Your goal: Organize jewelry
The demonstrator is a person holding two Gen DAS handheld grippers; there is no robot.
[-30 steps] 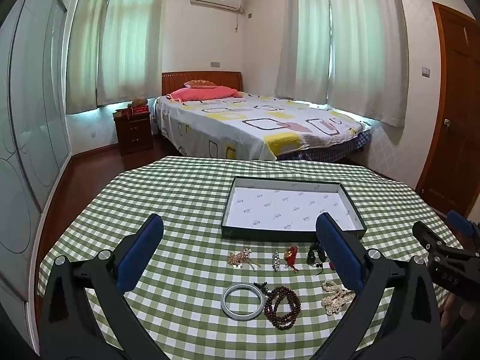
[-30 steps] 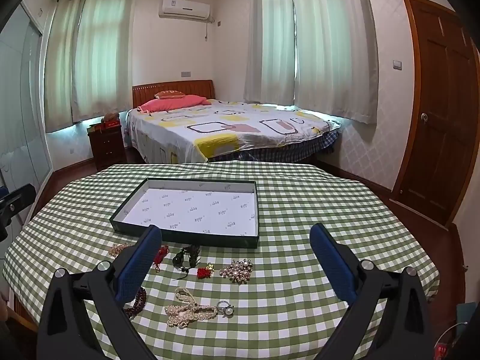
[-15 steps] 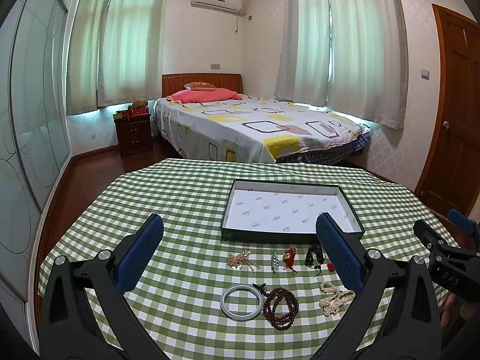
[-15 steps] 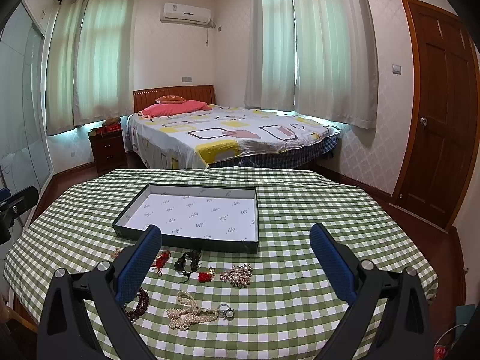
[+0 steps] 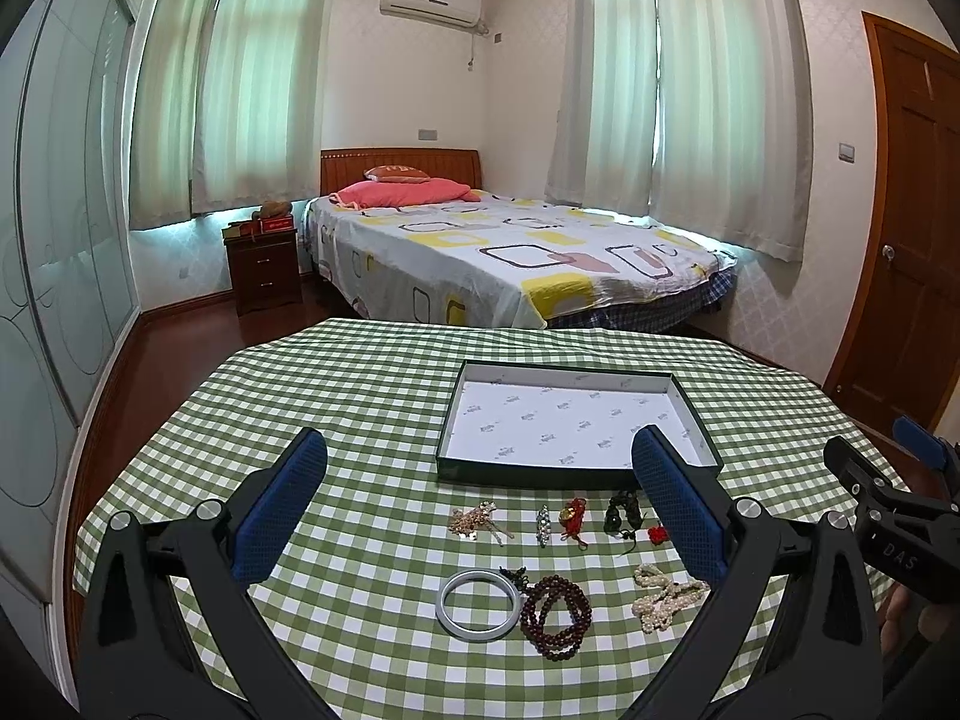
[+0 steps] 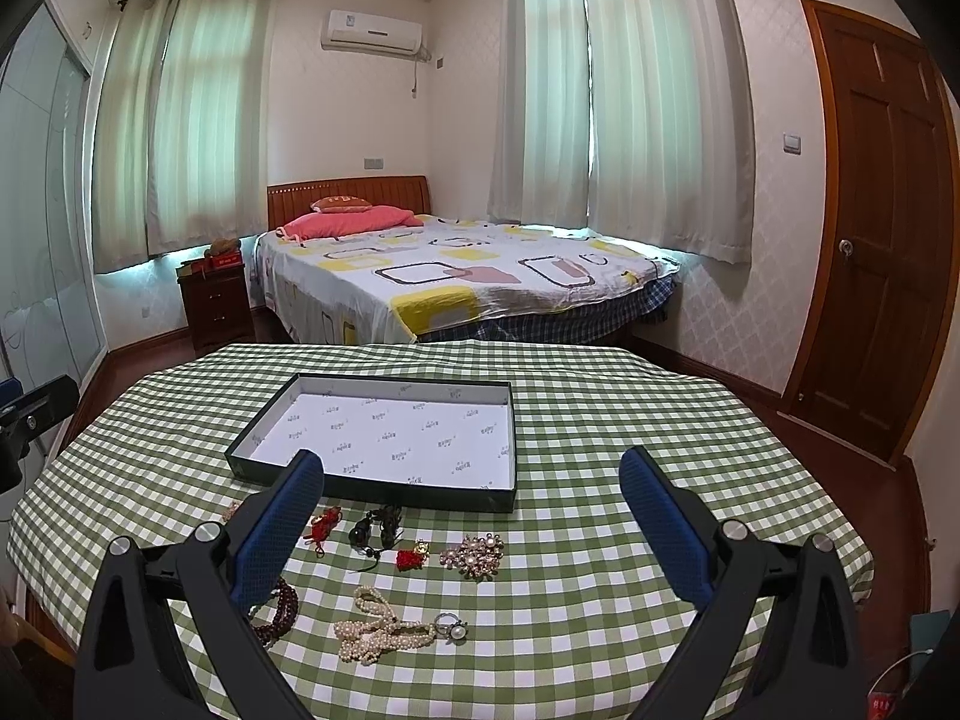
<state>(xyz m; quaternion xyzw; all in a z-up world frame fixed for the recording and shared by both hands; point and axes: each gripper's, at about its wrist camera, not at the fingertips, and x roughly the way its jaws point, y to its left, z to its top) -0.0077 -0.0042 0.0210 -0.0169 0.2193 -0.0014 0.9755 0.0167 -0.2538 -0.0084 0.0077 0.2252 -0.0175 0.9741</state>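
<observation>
Both claws were released and held nothing — left claw [image 5: 480,504], right claw [image 6: 471,510]. The tray [image 6: 384,483] stood mid-worktop [image 6: 600,432]. Jewelry lay loose toward the near edge — bangle [image 5: 477,605], wooden beads [image 5: 557,617], pearls [image 6: 378,633], brooch [image 6: 474,555].

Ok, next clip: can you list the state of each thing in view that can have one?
left gripper: jaws open, holding nothing
right gripper: jaws open, holding nothing
box: lidless, nothing inside
white bangle: flat on the cloth
brown bead bracelet: coiled, beside the bangle
pearl necklace: bunched in a heap
door: shut
curtains: drawn
</observation>
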